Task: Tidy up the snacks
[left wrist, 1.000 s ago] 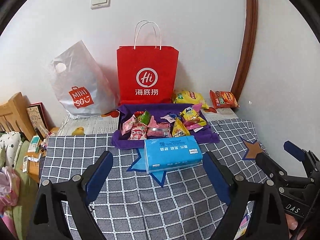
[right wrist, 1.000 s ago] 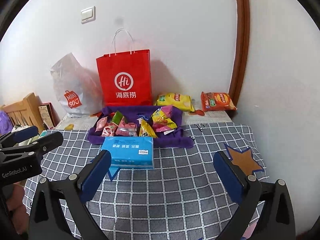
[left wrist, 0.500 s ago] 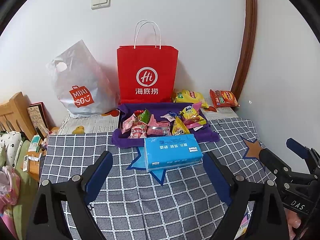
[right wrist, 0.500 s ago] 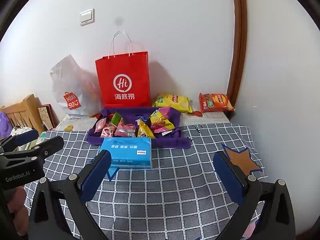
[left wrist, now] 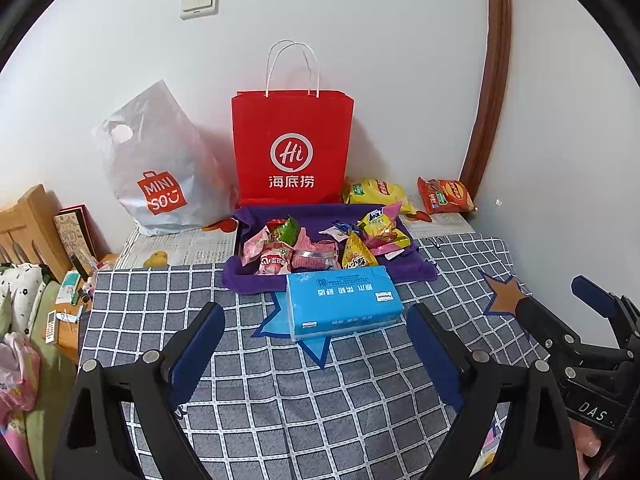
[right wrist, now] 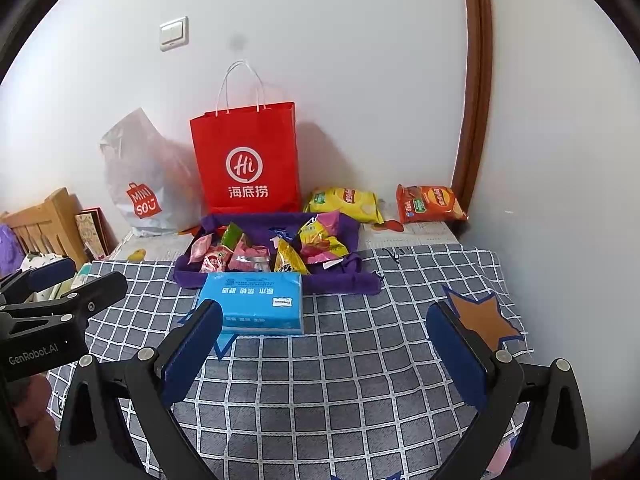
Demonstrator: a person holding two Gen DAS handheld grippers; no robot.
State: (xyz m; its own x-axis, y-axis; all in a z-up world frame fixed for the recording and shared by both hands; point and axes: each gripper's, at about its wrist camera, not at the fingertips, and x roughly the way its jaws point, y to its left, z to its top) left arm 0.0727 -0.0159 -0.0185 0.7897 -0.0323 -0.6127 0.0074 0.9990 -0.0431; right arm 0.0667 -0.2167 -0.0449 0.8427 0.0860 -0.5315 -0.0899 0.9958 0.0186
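Both claws hover low over the checked cloth of the table [left wrist: 280,400], each spread wide with nothing between its blue pads, which reads as a ready stance before any pick is made. Straight ahead of the left claw [left wrist: 316,344] lies a blue tissue pack [left wrist: 344,300], flat on the cloth and butted against the near edge of the purple tray [left wrist: 256,280]; from the right claw [right wrist: 324,344] the same pack sits ahead and slightly to its left. Beyond the pack the tray holds a loose heap of small snack packets [left wrist: 320,244], pink, green and yellow wrappers tumbled on one another, so they look gathered but unsorted. Further back, ahead and to the right of both claws, a yellow chip bag [right wrist: 344,202] and an orange chip bag [right wrist: 430,202] lie apart from the tray near the wall, likely the pieces not yet brought in. A red paper bag [left wrist: 292,140] stands upright against the wall directly behind the tray, with a silver shopping bag [left wrist: 156,168] slumped beside it to the left. The tissue pack blocks the nearest approach to the tray, so it probably wants shifting aside or reaching over first
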